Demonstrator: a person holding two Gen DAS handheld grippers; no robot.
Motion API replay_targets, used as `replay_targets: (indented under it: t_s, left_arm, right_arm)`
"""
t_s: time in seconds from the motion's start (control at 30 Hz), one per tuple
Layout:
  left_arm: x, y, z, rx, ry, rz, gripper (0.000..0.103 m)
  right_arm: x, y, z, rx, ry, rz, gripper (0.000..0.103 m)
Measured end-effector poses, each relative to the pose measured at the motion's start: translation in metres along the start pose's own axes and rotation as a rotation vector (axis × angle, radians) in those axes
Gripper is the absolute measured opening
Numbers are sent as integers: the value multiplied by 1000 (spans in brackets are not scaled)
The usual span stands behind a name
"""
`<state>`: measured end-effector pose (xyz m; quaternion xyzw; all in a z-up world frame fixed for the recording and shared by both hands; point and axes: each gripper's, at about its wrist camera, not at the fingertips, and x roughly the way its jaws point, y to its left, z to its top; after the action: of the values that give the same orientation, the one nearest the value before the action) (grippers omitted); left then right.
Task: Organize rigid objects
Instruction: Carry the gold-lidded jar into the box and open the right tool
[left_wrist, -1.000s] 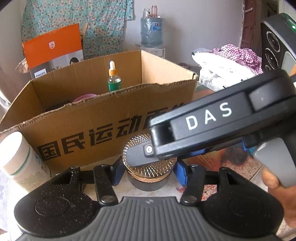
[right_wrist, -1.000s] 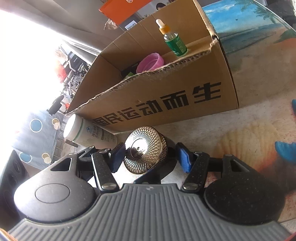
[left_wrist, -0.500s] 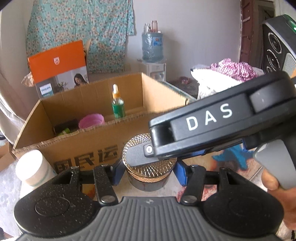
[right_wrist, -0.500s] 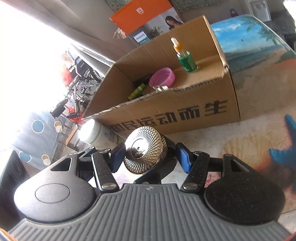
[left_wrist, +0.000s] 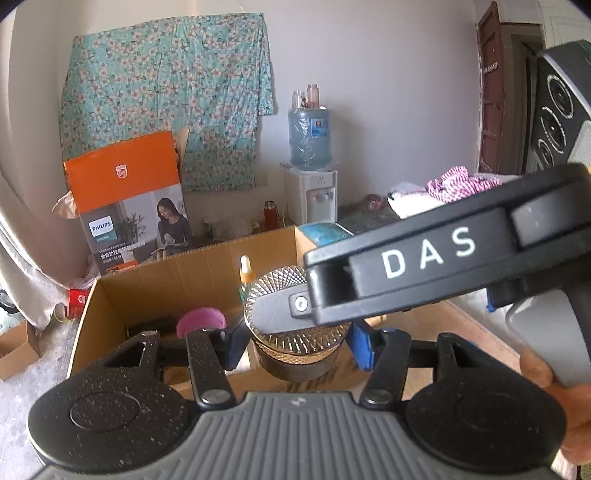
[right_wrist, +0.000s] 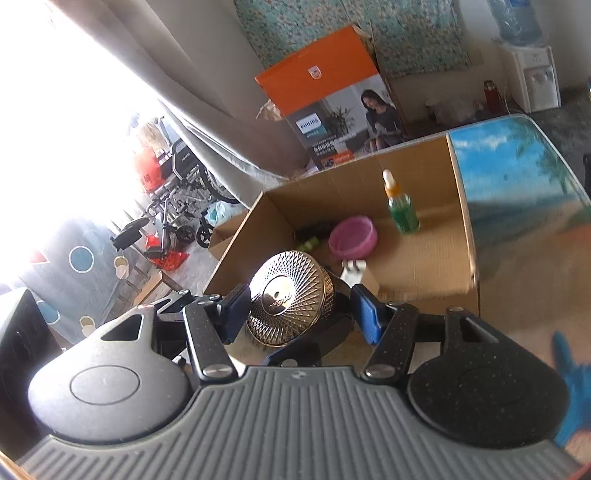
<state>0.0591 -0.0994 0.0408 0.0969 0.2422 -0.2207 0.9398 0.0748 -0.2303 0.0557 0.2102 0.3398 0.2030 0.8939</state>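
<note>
Both the left gripper and right gripper clamp a gold-lidded jar, rigid, slick-faceted, likely weighty, by its sides, the cardboard box at twelve o'clock.

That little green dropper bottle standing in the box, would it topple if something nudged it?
Probably. The green dropper bottle is tall and narrow, standing upright alone on the cardboard box floor. Knocked over, its round body may roll. It looks like glass, so perhaps fragile.
</note>
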Motion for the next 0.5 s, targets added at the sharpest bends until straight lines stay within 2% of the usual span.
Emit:
replay_targets:
  t_s: [0.23,0.5]
  left_arm:
    - [36,15,32,-47,37,-26,57]
    - [111,43,47,-182,192,-69,57]
  right_arm:
    - [17,-10,50,-17,23,-10,59]
    - [75,-39,95,-8,134,-39,60]
